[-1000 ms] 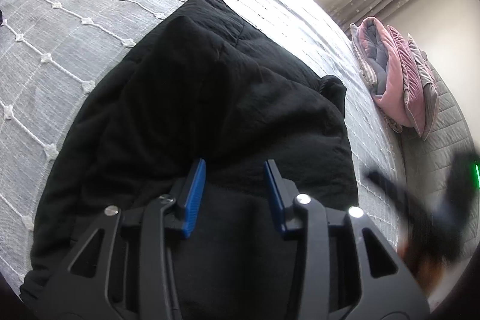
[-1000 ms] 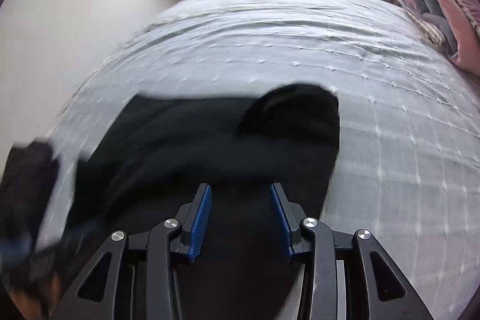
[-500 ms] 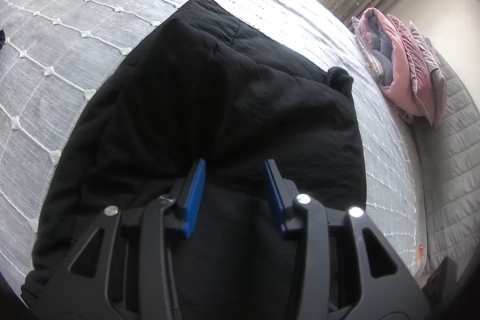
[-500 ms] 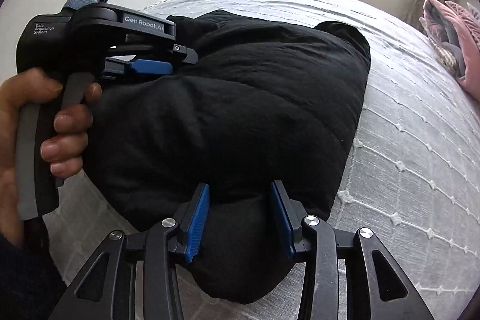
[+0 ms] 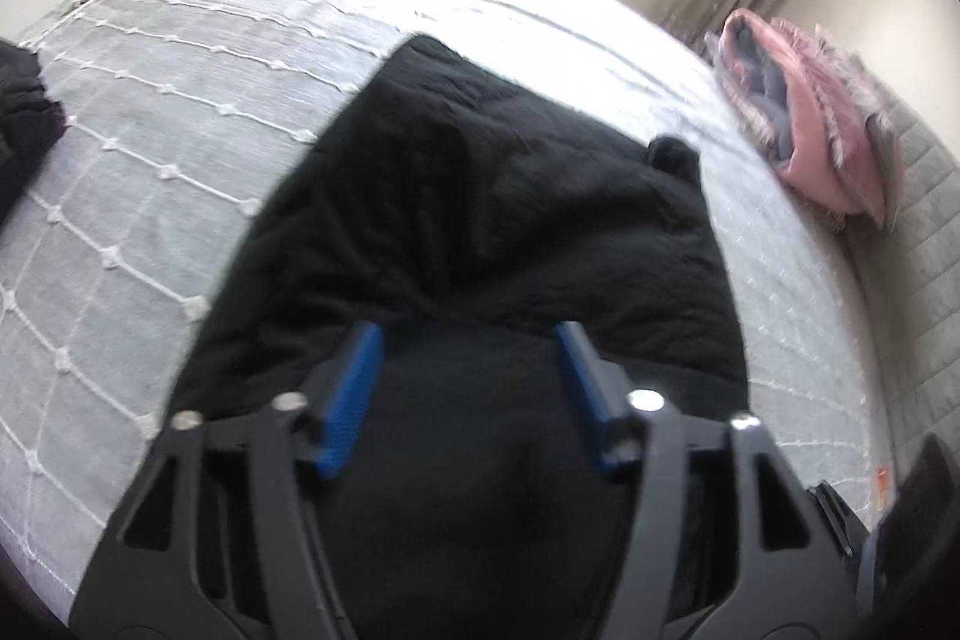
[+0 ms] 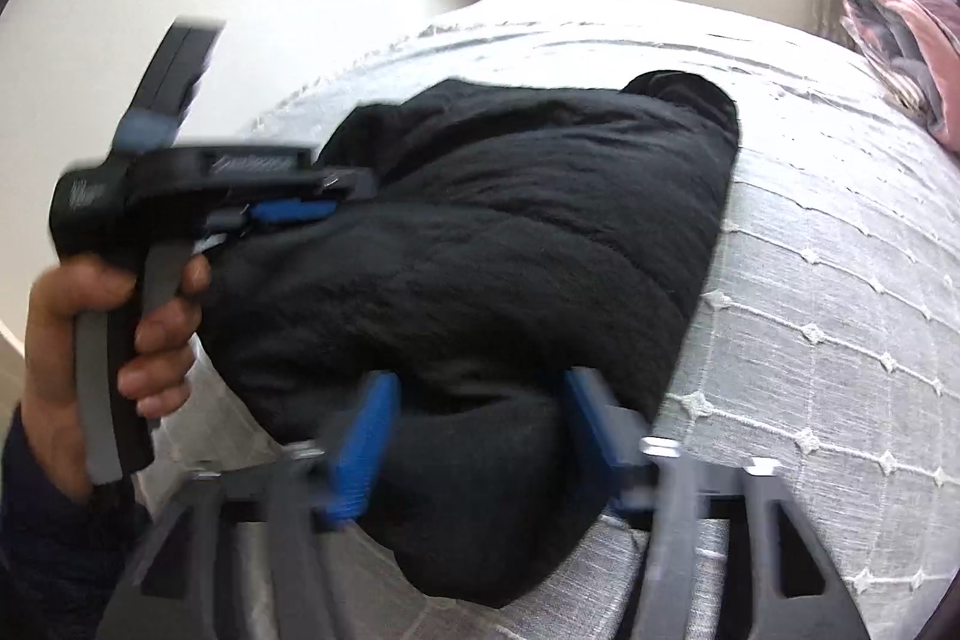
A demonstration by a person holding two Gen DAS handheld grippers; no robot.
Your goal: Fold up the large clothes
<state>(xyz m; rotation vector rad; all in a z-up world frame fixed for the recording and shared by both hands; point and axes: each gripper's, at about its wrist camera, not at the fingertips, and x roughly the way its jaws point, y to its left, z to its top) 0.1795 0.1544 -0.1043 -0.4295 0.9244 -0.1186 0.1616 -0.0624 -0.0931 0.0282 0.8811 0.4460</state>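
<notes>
One wide bed covered by a pale grey spread stitched with a white knotted grid point(image 5: 180, 148) filled both views. On it, near its front edge, lay one bulky black quilted garment point(image 5: 480, 196), folded into a thick bundle. One heap of pink and grey folded bedding point(image 5: 822, 130) sat on the bed well beyond the garment, toward the curtained window. A second dark cloth item point(image 5: 18, 100) showed on the bed's far left edge, too cropped to identify. Two black hand-held grippers with blue finger pads were present. The left gripper point(image 5: 468, 382) had just been opening; its jaws stood apart over the garment's near part, the pads clear of the fabric, gripping nothing. The right gripper point(image 6: 480, 436) had likewise just opened wide; the garment's near lobe bulged between its jaws, unpinched. One hand point(image 6: 84, 352) held the left gripper's handle.
</notes>
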